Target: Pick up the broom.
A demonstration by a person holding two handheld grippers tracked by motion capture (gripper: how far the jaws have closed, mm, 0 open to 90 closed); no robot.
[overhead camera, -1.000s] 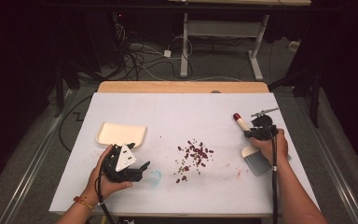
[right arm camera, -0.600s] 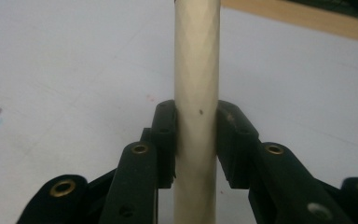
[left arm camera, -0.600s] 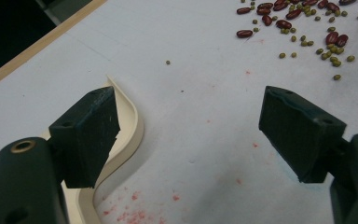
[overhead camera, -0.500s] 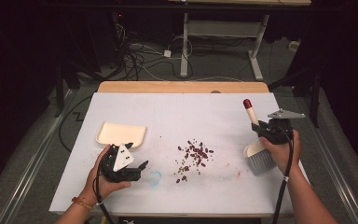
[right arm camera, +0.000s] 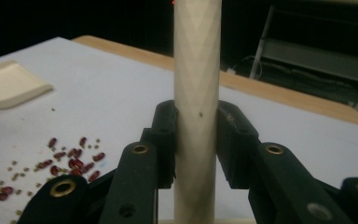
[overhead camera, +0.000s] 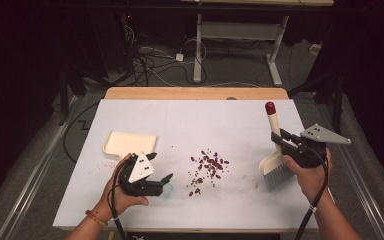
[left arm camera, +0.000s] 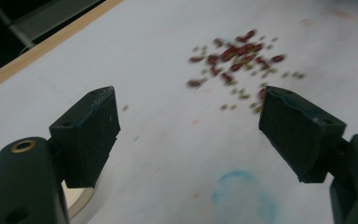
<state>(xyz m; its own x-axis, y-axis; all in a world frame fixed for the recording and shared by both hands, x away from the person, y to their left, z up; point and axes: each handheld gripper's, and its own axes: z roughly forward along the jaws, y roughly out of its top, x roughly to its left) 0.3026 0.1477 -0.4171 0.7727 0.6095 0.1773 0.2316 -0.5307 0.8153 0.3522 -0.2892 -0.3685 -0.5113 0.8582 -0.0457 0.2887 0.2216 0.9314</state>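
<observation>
From above, the white bench (overhead camera: 190, 125) has a scatter of red beans (overhead camera: 207, 170) near its middle, with a cream tray (overhead camera: 129, 143) lying off to their left. The right gripper (overhead camera: 279, 141) is clamped on the pale handle of a small brush (overhead camera: 275, 160), whose red-tipped end points away from the person and whose grey bristles hang down at the near end, close over the bench and well to the right of the beans. The left gripper (overhead camera: 166, 181) sits low near the front edge, just below the tray and left of the beans, its jaws apart with nothing between them. A faint blue smudge (overhead camera: 167, 192) marks the bench right by its tips.

In the left gripper view, the left gripper (left arm camera: 189, 135) has its two black jaws standing wide, empty, with the beans (left arm camera: 235, 60) lying beyond them, slightly blurred, and the blue smudge (left arm camera: 244, 193) on the bench between them. A curved cream edge shows under the left jaw.

In the right gripper view, the right gripper (right arm camera: 196, 140) pinches the brush (right arm camera: 197, 93) handle from both sides; the handle stands upright through the middle. The beans (right arm camera: 70, 161) lie lower left, the tray (right arm camera: 9, 84) further off at the left edge.
</observation>
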